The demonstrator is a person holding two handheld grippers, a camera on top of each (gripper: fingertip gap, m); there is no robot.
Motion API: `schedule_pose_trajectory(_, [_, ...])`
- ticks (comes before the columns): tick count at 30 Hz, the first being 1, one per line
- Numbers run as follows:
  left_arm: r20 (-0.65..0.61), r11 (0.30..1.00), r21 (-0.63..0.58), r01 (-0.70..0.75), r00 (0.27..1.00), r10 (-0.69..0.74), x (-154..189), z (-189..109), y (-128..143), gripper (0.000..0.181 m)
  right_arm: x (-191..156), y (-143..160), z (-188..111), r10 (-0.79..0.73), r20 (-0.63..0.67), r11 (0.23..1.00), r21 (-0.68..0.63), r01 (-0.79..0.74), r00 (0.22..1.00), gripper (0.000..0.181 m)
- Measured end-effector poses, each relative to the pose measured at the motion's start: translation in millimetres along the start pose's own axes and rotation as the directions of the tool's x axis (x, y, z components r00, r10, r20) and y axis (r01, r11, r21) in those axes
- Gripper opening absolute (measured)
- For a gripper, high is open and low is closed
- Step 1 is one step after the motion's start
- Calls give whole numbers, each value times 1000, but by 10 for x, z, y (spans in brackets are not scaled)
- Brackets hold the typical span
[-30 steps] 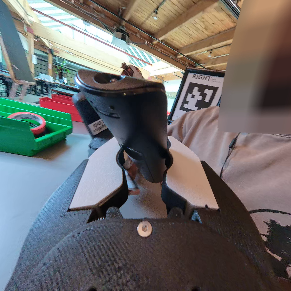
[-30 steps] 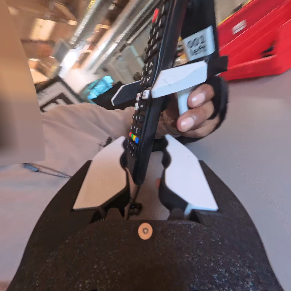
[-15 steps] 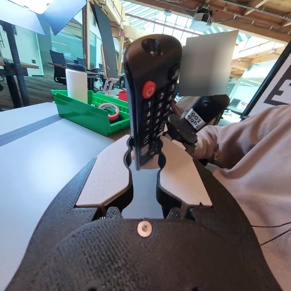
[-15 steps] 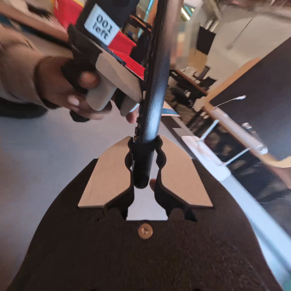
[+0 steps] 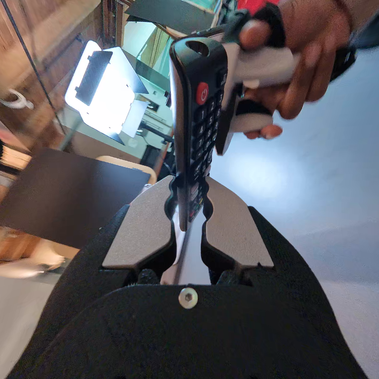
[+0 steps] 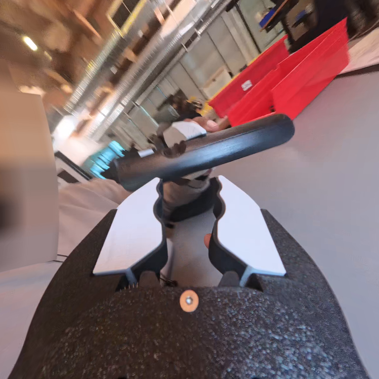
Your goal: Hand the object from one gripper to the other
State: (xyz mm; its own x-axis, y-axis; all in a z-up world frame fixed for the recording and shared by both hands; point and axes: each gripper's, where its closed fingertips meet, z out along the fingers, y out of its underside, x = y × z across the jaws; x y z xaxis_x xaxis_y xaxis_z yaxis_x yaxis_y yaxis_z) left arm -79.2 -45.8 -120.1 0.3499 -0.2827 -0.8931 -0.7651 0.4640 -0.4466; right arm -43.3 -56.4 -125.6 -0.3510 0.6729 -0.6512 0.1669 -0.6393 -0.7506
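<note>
Remote [image 5: 192,114] stands upright mid-frame, its lower end clamped between left gripper [image 5: 189,184] fingers. Right gripper [image 6: 189,184] gapes empty below the remote's underside [image 6: 205,149].

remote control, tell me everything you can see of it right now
The remote control is a long, slim black plastic bar with a red power button near its far end, rows of dark keys and small coloured keys lower down. The left gripper clamps its near end. The right gripper is open, just short of it, not touching. Its smooth back shows in the right wrist view.
</note>
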Motion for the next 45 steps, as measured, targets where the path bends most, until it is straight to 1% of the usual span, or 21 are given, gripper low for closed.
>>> schedule_pose_trajectory(3, [40,978,-43,-205,978,207,74,15,28,22,-34,40,40,206,115,978,8,-209,972,50])
schedule_pose_trajectory(6, [59,948,-41,-316,946,318,119,24,-34,22,-61,189,147,278,144,961,-42,-275,950,52])
schedule_pose_trajectory(11, [105,889,-27,-457,883,458,172,3,-210,22,-146,278,238,324,201,946,-49,-321,924,25])
schedule_pose_trajectory(13, [97,909,-5,-417,904,415,170,-17,-222,23,-167,281,242,313,211,950,-49,-310,926,24])
schedule_pose_trajectory(17, [54,987,18,-158,986,157,14,-83,-112,26,-181,176,166,247,221,968,-5,-252,943,23])
schedule_pose_trajectory(18, [52,997,29,-76,996,75,-55,-108,-62,27,-175,145,140,242,219,968,7,-249,945,23])
schedule_pose_trajectory(20, [-7,976,69,206,979,-206,-157,-135,41,28,-124,116,98,177,175,983,20,-183,969,23])
schedule_pose_trajectory(22, [-122,833,100,544,838,-532,-238,-128,104,26,-51,99,64,75,101,997,19,-77,992,23])
schedule_pose_trajectory(23, [-200,710,100,697,713,-672,-259,-119,107,27,-20,92,49,23,66,1000,14,-24,998,23])
schedule_pose_trajectory(25, [-361,398,19,917,378,-853,-242,-89,96,26,54,94,22,-107,-28,994,-14,107,994,23])
schedule_pose_trajectory(28, [-532,-61,-185,981,-152,-833,-173,-64,3,31,134,104,-10,-407,-174,913,-113,393,897,23])
schedule_pose_trajectory(29, [-559,-169,-238,956,-278,-781,-160,-61,-18,33,142,99,-18,-508,-209,861,-155,484,836,23])
schedule_pose_trajectory(30, [-590,-245,-271,931,-361,-722,-164,-66,-46,34,144,95,-23,-595,-237,803,-199,561,768,23])
schedule_pose_trajectory(31, [-605,-286,-285,915,-403,-687,-166,-64,-62,36,137,100,-23,-664,-252,747,-240,619,704,23])
schedule_pose_trajectory(32, [-620,-289,-280,915,-403,-673,-165,-66,-86,38,124,107,-18,-714,-262,700,-273,660,649,22])
schedule_pose_trajectory(36, [-659,-158,-227,961,-271,-701,-161,-122,-278,52,78,94,0,-824,-301,564,-352,747,480,22])
schedule_pose_trajectory(37, [-668,-160,-237,958,-280,-689,-174,-145,-319,53,90,69,-15,-853,-315,516,-382,766,417,22])
schedule_pose_trajectory(39, [-675,-230,-276,933,-358,-645,-222,-161,-333,61,135,50,-51,-905,-312,409,-455,791,289,21])
schedule_pose_trajectory(40, [-665,-237,-277,931,-364,-652,-206,-135,-299,63,165,45,-67,-920,-315,369,-487,791,235,21])
schedule_pose_trajectory(41, [-645,-217,-256,942,-333,-688,-173,-99,-244,61,217,36,-93,-931,-320,329,-531,781,175,21])
schedule_pose_trajectory(45, [-523,-44,-166,985,-126,-843,-74,30,-110,60,367,8,-161,-957,-269,121,-715,688,-111,21])
